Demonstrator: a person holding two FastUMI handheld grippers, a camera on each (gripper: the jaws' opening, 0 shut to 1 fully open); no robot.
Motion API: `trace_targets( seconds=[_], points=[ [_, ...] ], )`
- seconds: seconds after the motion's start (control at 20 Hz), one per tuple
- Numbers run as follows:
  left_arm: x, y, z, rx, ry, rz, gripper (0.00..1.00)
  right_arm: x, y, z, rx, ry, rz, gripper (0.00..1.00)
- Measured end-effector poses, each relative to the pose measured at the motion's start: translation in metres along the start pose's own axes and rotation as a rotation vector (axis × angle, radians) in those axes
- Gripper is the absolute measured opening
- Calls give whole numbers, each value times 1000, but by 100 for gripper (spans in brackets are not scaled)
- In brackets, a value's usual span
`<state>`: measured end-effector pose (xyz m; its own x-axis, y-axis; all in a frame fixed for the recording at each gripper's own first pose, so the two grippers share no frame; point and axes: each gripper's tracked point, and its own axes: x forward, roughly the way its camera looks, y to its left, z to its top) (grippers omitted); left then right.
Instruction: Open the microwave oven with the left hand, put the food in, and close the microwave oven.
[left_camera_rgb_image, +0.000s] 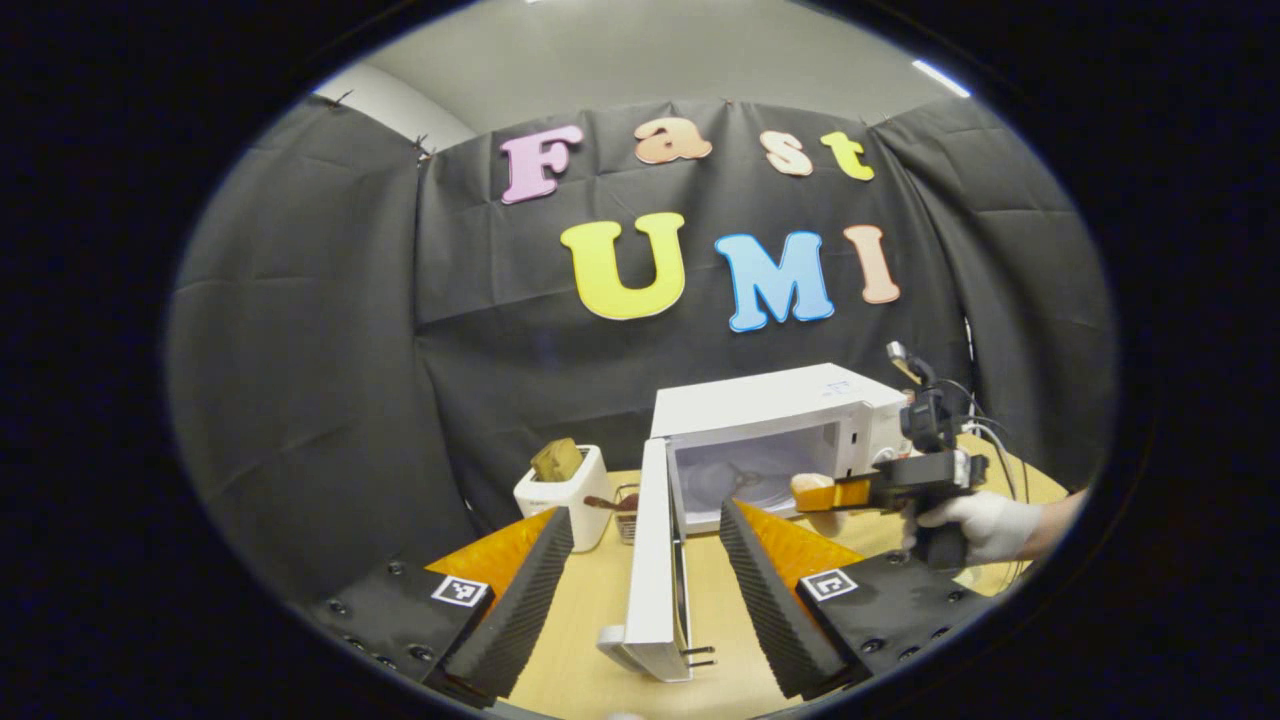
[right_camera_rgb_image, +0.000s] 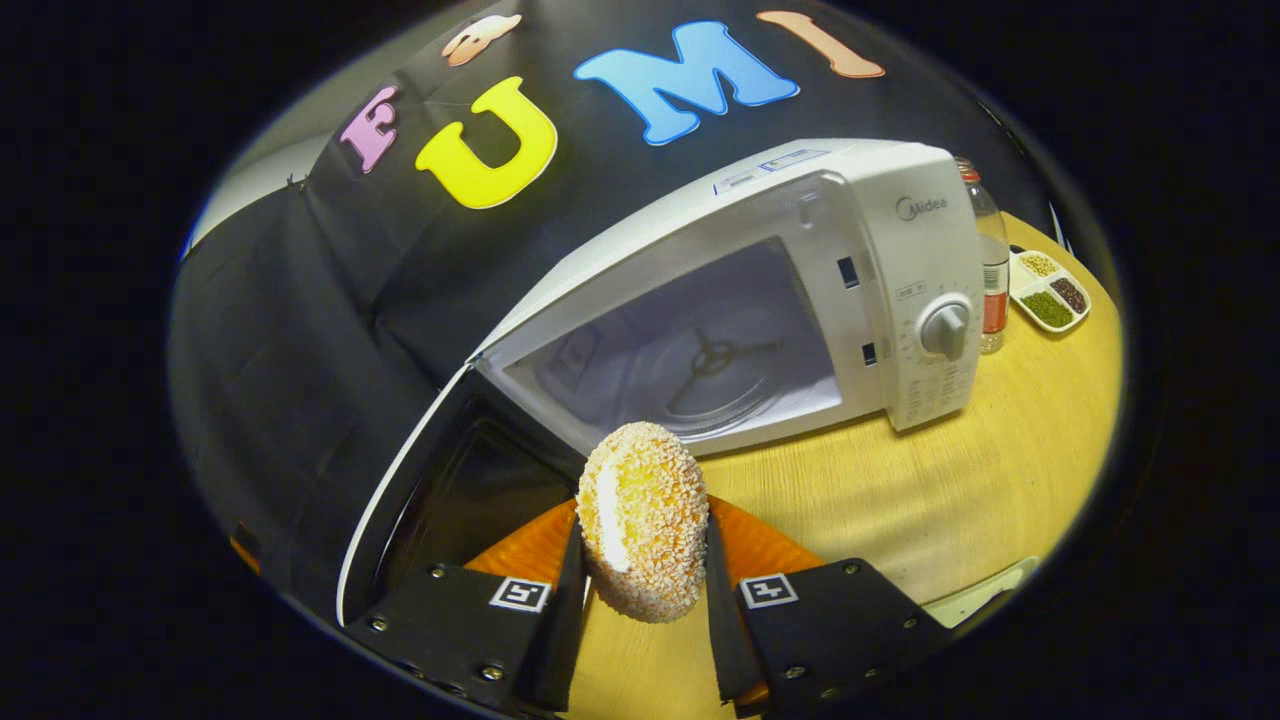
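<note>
Clearly, the microwave oven (right_camera_rgb_image: 760, 290) stands open on the wooden table (right_camera_rgb_image: 960, 500). In the right gripper view its cavity faces the camera from the middle of the frame, with the glass turntable (right_camera_rgb_image: 715, 375) and its hub visible inside, and the control panel with a round dial (right_camera_rgb_image: 945, 328) on the right side of the body. The door (right_camera_rgb_image: 450, 490) hangs open toward the lower left of that frame, dark inner window facing in.

At the bottom centre of the same view the right gripper (right_camera_rgb_image: 642, 590) is clamped on the food (right_camera_rgb_image: 642, 520), a round crumb-coated bun with a pale yellow middle, held on edge between both fingers. The bun sits in front of the cavity mouth, outside it. Behind the oven at the upper right of this view stand a bottle (right_camera_rgb_image: 990, 270) and a small divided tray (right_camera_rgb_image: 1050, 290) of grains.

The left gripper view gives the opposite side. The left gripper (left_camera_rgb_image: 648, 590) at the bottom of the frame is spread wide and grips nothing; the door's edge (left_camera_rgb_image: 655, 560) stands between its fingers, and I cannot tell whether either finger touches it. Right of centre the right gripper (left_camera_rgb_image: 835, 492), held by a white-gloved hand (left_camera_rgb_image: 985, 525), carries the bun just in front of the opening. Left of the door stands a white toaster (left_camera_rgb_image: 565, 495) with a brown slice sticking out.
</note>
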<state>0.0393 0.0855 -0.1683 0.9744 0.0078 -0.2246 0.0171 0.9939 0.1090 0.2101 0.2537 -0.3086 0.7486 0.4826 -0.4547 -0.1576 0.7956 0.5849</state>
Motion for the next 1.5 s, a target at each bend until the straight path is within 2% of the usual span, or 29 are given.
trace_targets(
  seconds=[0.25,0.3,0.35,0.4,0.7,0.85,0.95,1.0,1.1,1.15,1.2,1.25,1.3,1.35,1.5],
  points=[
    [17,13,-14,15,10,5,100,70,-5,25,93,-151,-90,54],
    [20,15,-16,15,10,4,98,83,-7,30,108,-172,-103,54],
    [23,16,-17,12,11,4,100,94,-8,36,114,-198,-117,54],
    [23,17,-18,14,9,3,98,103,-12,43,110,-230,-135,54],
    [21,26,-28,69,18,17,100,138,-34,74,70,-390,-240,54],
    [25,23,-40,74,36,11,97,148,-43,77,-7,-416,-302,54],
    [27,20,-43,91,43,7,100,151,-47,72,-18,-399,-327,54],
    [27,22,-45,104,43,8,97,150,-48,73,-30,-405,-333,56],
    [30,22,-41,104,33,9,99,150,-52,68,-39,-393,-349,58],
    [30,21,-38,96,29,8,100,149,-50,61,-27,-365,-332,70],
    [28,20,-36,95,19,4,100,147,-45,58,-18,-359,-306,75],
    [28,19,-32,100,6,5,100,145,-47,58,-14,-363,-312,89],
    [27,20,-30,104,5,5,94,134,-47,61,-17,-375,-323,100],
    [26,20,-29,103,-1,4,100,129,-48,60,-29,-379,-331,98],
    [20,23,-17,74,-25,7,100,96,-36,66,-80,-388,-317,98]
  ],
)
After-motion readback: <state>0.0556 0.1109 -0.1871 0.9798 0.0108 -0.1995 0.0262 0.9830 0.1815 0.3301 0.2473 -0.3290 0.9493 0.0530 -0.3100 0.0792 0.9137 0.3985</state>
